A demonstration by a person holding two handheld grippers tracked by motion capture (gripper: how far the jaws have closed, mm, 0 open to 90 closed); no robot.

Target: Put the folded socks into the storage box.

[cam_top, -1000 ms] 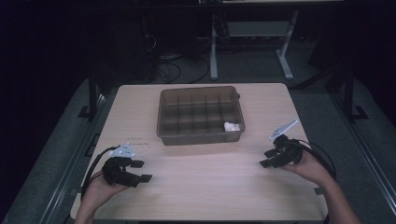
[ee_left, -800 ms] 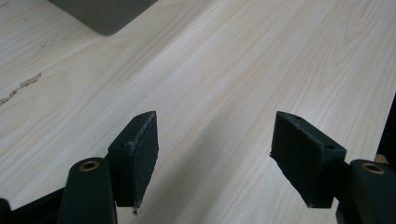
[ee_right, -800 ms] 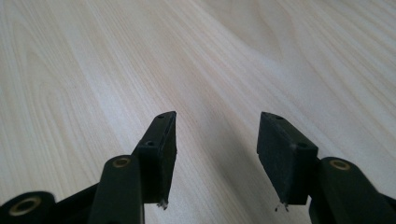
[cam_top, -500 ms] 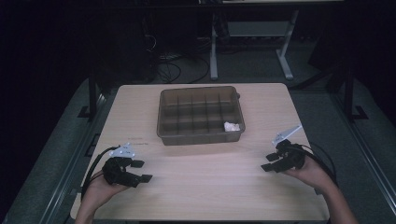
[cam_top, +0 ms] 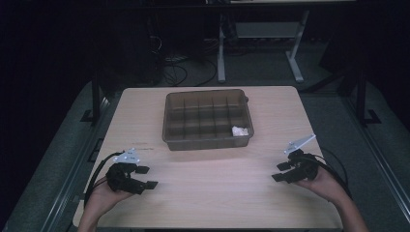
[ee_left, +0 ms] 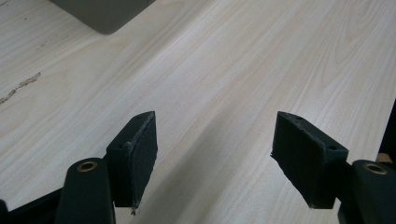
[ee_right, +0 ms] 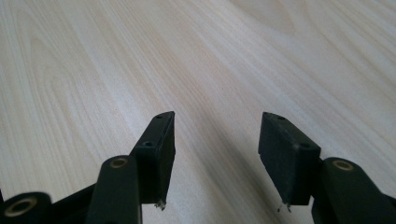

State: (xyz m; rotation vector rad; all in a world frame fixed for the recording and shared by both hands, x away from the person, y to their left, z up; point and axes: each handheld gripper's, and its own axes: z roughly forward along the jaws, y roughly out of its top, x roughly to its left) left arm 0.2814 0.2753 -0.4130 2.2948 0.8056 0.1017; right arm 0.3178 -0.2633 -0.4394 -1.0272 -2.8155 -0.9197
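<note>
The surface (cam_top: 208, 193) lies bare between its near edge and the compartment tray (cam_top: 208, 140). Left hand-held gripper (cam_top: 145, 178) and right hand-held gripper (cam_top: 282, 171), both gaping and empty, sit well apart from the tray; a white piece (cam_top: 239, 130) lies in its near-right compartment.

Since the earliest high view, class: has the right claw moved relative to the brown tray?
Yes. The right claw has drawn back from the brown tray, toward the table's near edge.

Table (cam_top: 208, 193): pale wood-grain top, smooth, matt. Compartment tray (cam_top: 208, 141) at the far centre: translucent grey-brown plastic, slight sheen. White item (cam_top: 239, 130) in its near right compartment: crumpled, paper-like. Gripper pads (ee_left: 140, 154): black, matt, rough and frayed at the edges.
</note>
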